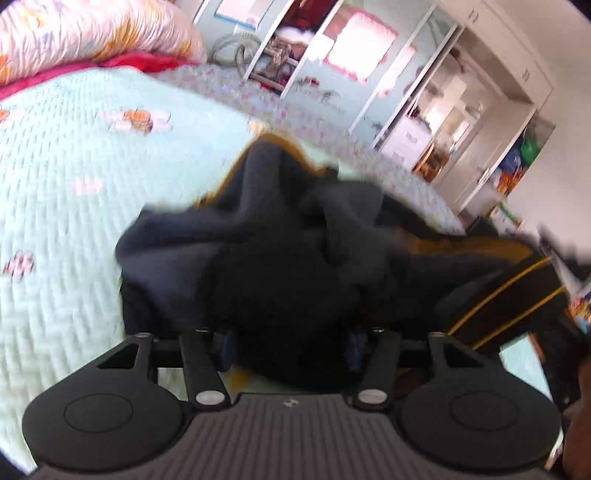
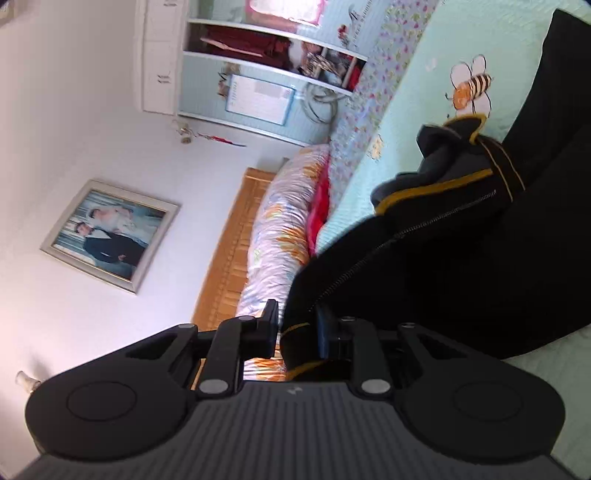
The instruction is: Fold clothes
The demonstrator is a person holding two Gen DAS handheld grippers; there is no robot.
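A black jacket [image 1: 280, 251] with mustard-yellow trim and a zipper lies bunched on a pale green quilted bedspread [image 1: 74, 206]. My left gripper [image 1: 290, 343] is closed on a thick fold of the jacket, which fills the space between its blue-padded fingers. In the right wrist view the same jacket [image 2: 443, 266] hangs stretched, its collar and zipper toward the bed. My right gripper [image 2: 297, 332] is closed on the jacket's yellow-striped hem, tilted sideways above the bedspread [image 2: 406, 110].
A floral duvet [image 1: 92, 29] and a red blanket [image 1: 140, 59] lie at the head of the bed. Open wardrobe shelves [image 1: 288, 48] stand beyond the bed. A wooden headboard [image 2: 229, 251] and a framed photo [image 2: 110, 236] are on the white wall.
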